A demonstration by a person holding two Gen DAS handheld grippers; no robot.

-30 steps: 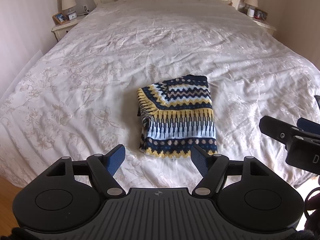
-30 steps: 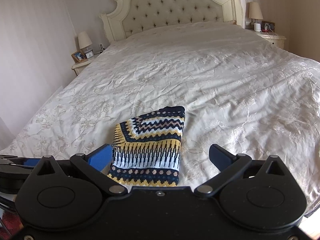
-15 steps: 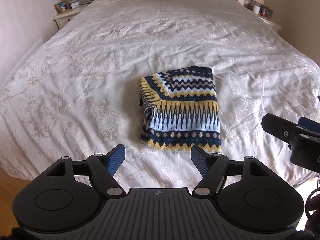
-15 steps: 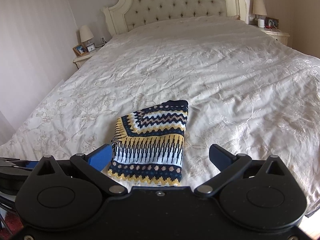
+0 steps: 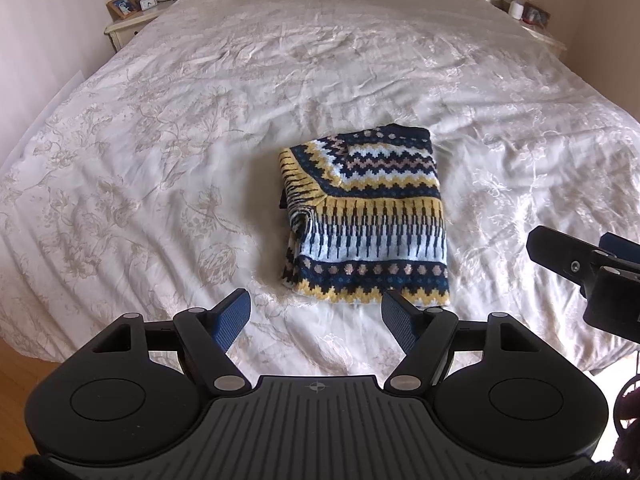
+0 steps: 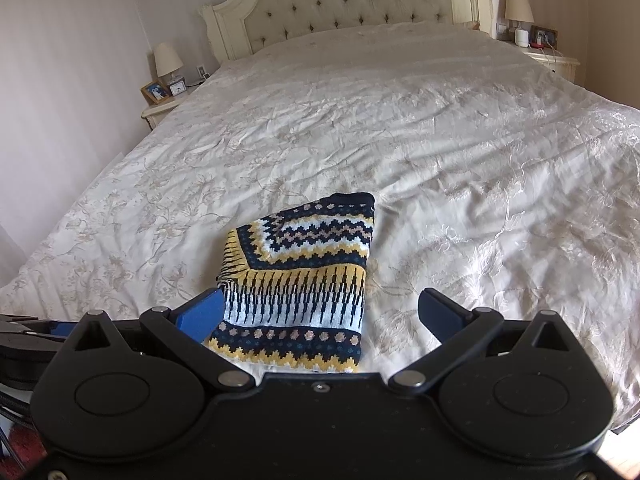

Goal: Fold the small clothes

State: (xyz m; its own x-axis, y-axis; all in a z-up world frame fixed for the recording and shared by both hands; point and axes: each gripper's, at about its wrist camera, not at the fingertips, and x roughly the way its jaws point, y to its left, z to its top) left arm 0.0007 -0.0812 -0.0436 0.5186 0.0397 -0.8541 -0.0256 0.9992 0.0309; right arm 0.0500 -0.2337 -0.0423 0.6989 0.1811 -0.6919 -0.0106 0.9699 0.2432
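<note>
A small knitted sweater (image 5: pixel 368 216) with navy, yellow and white zigzag bands lies folded into a neat rectangle on the white bedspread (image 5: pixel 200 140). It also shows in the right wrist view (image 6: pixel 300 280). My left gripper (image 5: pixel 316 320) is open and empty, above the bed's near edge, just in front of the sweater's hem. My right gripper (image 6: pixel 320 312) is open and empty, held over the sweater's near end. Part of the right gripper shows at the right edge of the left wrist view (image 5: pixel 580 268).
The bed has a tufted cream headboard (image 6: pixel 360 0). A nightstand with a lamp and a photo frame (image 6: pixel 160 92) stands at the far left, another nightstand with a lamp (image 6: pixel 536 48) at the far right. Wooden floor (image 5: pixel 16 368) shows at the bed's near left corner.
Both grippers have stayed open and empty. The views have tilted down and drawn slightly nearer, so the sweater sits closer to the fingers. The sweater itself has not moved.
</note>
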